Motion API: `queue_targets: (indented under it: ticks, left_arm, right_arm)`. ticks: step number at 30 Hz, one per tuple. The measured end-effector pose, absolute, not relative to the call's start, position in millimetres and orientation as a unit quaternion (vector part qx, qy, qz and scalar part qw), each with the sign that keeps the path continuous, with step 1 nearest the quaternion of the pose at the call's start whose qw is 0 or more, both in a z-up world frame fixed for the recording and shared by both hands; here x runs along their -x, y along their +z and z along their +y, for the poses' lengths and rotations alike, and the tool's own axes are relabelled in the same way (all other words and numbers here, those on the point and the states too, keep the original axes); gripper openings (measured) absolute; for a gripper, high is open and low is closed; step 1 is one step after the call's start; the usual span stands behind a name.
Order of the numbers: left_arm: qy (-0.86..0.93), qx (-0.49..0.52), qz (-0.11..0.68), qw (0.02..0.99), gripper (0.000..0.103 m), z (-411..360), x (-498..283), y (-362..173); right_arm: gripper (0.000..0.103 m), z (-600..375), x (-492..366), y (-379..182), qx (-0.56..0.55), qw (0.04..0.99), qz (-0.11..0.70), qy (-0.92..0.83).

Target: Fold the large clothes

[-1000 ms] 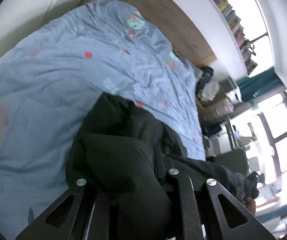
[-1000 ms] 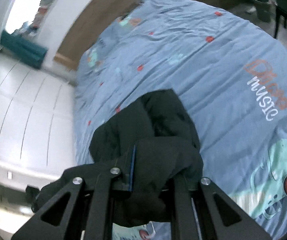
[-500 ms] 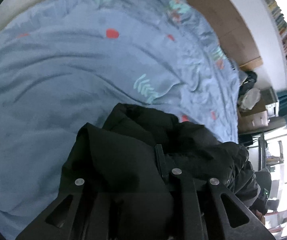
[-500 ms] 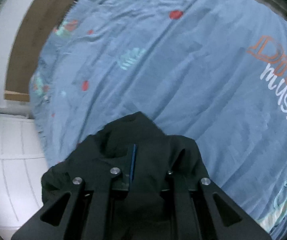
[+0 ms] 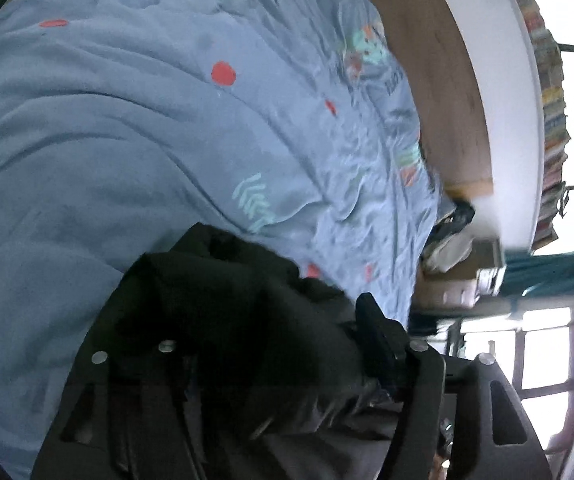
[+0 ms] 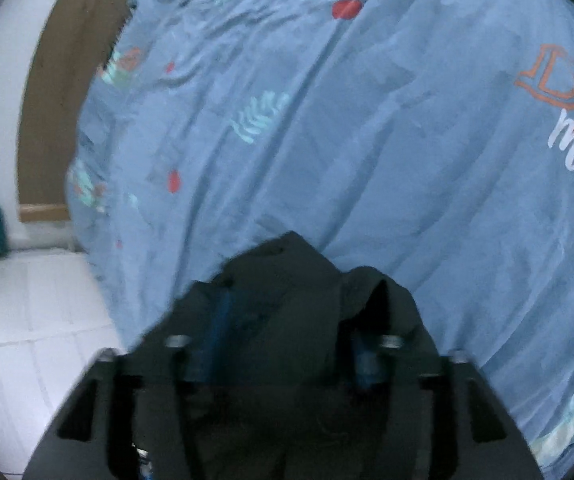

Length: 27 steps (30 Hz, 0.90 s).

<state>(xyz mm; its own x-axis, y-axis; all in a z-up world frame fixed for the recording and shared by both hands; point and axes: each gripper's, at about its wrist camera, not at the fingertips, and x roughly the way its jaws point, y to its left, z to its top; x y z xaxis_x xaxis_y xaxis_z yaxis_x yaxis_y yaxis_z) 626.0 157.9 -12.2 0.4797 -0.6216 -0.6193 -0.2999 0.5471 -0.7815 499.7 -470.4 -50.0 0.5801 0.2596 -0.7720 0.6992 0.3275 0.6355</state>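
A large black jacket [image 5: 223, 304] lies bunched at the near edge of a bed with a blue patterned duvet [image 5: 135, 128]. In the left wrist view my left gripper [image 5: 271, 344] has its jaws wide apart with jacket cloth heaped between and over them. In the right wrist view the jacket [image 6: 287, 280] drapes over my right gripper [image 6: 287, 352], whose blue-padded fingers [image 6: 215, 336] stand apart with cloth between them. The fingertips are mostly hidden by cloth.
A wooden headboard [image 5: 439, 80] and white wall bound the far side of the bed. Bookshelves [image 5: 551, 92], windows and cluttered boxes [image 5: 459, 264] stand beyond the bed's end. White floor tiles [image 6: 27, 320] lie left of the bed in the right wrist view.
Both grippers' jaws have spread from shut on the jacket to wide apart. The jacket has come down onto the duvet, and both cameras have moved closer to the bed.
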Motion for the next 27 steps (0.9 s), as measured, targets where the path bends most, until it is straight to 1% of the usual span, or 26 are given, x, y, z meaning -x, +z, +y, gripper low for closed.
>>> queue_targets:
  ticks: [1,2,6,10,11,14,16,19,24,27]
  left_arm:
    - [-0.106,0.462,0.497,0.727,0.068,159,-626,-5]
    - [-0.103,0.458,0.495,0.732,0.071,161,-627,4]
    - [-0.099,0.392,0.481,0.778,0.074,158,-627,55]
    - [-0.097,0.334,0.462,0.816,0.077,149,-617,96]
    - [-0.096,0.306,0.457,0.83,0.078,142,-609,109]
    - [-0.096,0.24,0.447,0.856,0.079,120,-586,120]
    - [-0.1,0.214,0.442,0.865,0.079,105,-569,120]
    - [-0.111,0.167,0.442,0.874,0.079,77,-539,103]
    - [-0.152,0.084,0.442,0.88,0.079,24,-494,64]
    - [-0.181,0.043,0.446,0.876,0.079,-8,-476,37]
  right_arm:
    - [0.066,-474,-497,-42,-0.561,0.696,0.418,-0.163]
    - [0.068,-477,-495,-36,-0.563,0.699,0.41,-0.163]
    - [0.069,-492,-486,2,-0.56,0.72,0.383,-0.149]
    - [0.069,-477,-479,48,-0.492,0.77,0.385,-0.13]
    - [0.069,-465,-478,61,-0.465,0.79,0.381,-0.116]
    - [0.069,-424,-474,85,-0.393,0.831,0.384,-0.088]
    - [0.069,-386,-470,93,-0.343,0.853,0.386,-0.074]
    - [0.069,-340,-463,88,-0.299,0.87,0.389,-0.05]
    - [0.069,-252,-446,53,-0.197,0.896,0.398,-0.02]
    - [0.069,-214,-431,27,-0.16,0.904,0.396,-0.004]
